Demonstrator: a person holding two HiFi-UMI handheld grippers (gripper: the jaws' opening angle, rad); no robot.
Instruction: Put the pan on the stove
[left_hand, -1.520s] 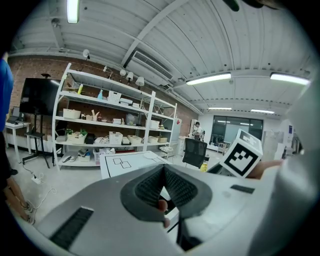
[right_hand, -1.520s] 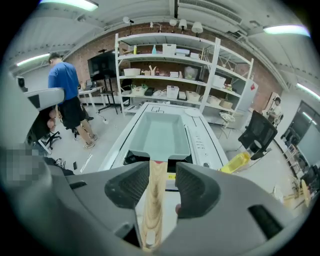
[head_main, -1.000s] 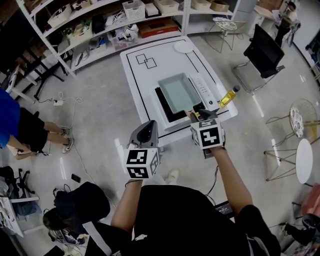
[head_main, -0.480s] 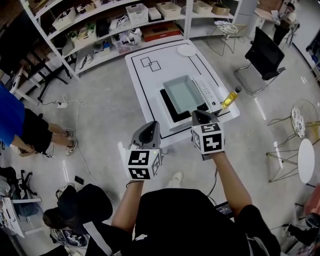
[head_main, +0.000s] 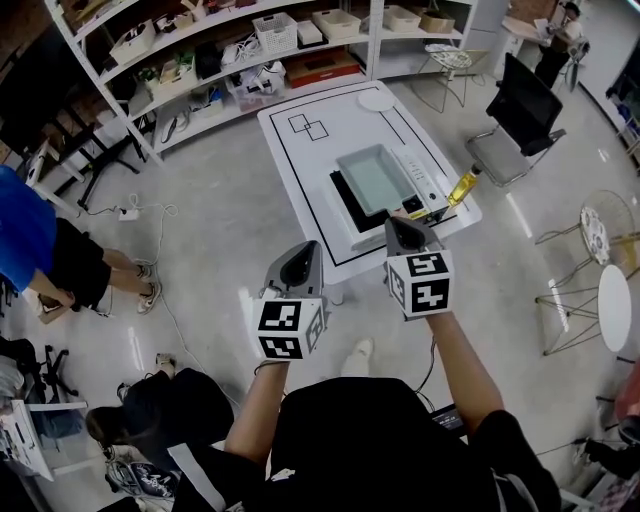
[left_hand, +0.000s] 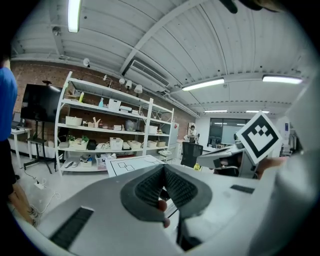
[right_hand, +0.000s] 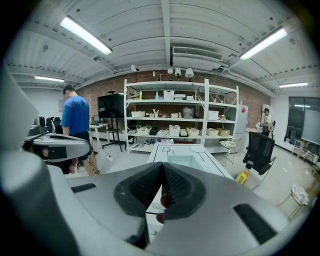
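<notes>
The left gripper (head_main: 299, 254) and right gripper (head_main: 401, 226) both have their jaws pressed together with nothing between them, and both are held in the air by the table's (head_main: 345, 130) near edge. The pan (head_main: 374, 177) sits on the stove (head_main: 343, 198), toward the tabletop's near right corner.
</notes>
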